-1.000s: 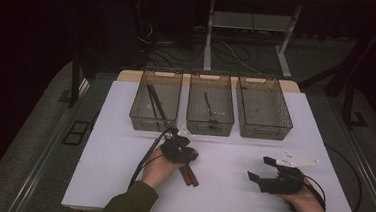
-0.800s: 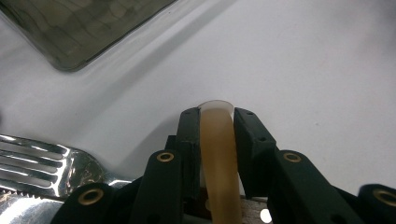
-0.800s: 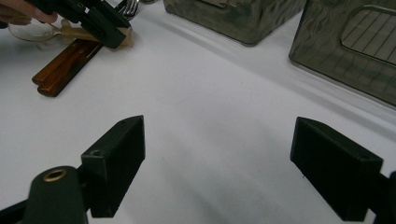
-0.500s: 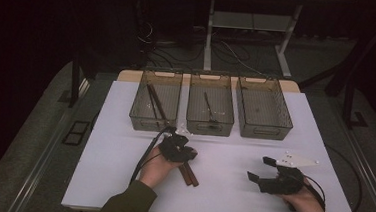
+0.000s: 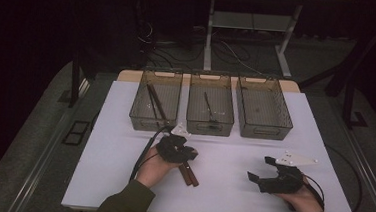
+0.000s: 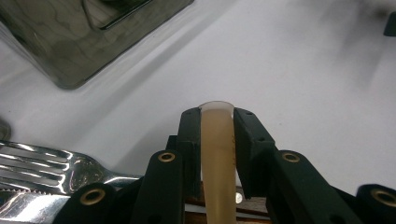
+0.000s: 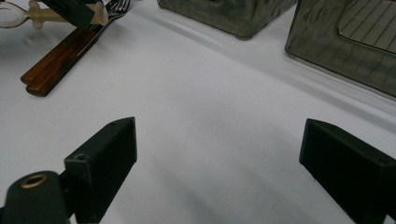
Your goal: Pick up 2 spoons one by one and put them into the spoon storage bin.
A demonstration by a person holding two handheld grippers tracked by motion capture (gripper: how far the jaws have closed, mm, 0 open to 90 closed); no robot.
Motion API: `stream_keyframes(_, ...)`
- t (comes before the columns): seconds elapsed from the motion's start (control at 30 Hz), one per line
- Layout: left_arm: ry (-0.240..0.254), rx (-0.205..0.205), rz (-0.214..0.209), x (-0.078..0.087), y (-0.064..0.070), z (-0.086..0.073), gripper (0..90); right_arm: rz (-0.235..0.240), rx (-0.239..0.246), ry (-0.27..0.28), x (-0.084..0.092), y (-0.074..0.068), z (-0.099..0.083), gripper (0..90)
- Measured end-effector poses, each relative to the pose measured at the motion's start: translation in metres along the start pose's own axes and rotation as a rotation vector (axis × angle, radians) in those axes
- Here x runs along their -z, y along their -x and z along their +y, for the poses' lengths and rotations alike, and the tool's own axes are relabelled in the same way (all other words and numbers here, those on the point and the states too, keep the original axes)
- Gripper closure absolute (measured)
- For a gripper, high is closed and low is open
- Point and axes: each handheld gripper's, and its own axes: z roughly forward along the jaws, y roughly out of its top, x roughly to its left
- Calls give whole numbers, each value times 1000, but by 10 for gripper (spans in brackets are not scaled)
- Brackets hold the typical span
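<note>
L gripper [image 6: 217, 122] fingers [image 6: 247, 140] clamped on pale utensil handle [image 6: 217, 154], fork [image 6: 51, 161] beside; R gripper [image 7: 217, 163] jaws just widening, nothing between, above table [image 7: 210, 107].

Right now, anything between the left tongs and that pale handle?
Nothing: the left tongs are already shut on the pale handle, above the wood-handled cutlery. The table toward the bins looks free.

Dim room w/ dark surround, table [image 5: 230, 189] lit from above, soft shadows, fork [image 6: 51, 163] glare, closeups blurry
</note>
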Motion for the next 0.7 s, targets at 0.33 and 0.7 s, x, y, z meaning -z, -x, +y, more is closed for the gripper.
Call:
stream_keyframes(0.33,48,-16,-19,10,0,4,735,1,0,6,1,0,0,108)
stream_keyframes(0.7,95,-25,-29,20,-4,14,735,1,1,2,0,-1,0,108)
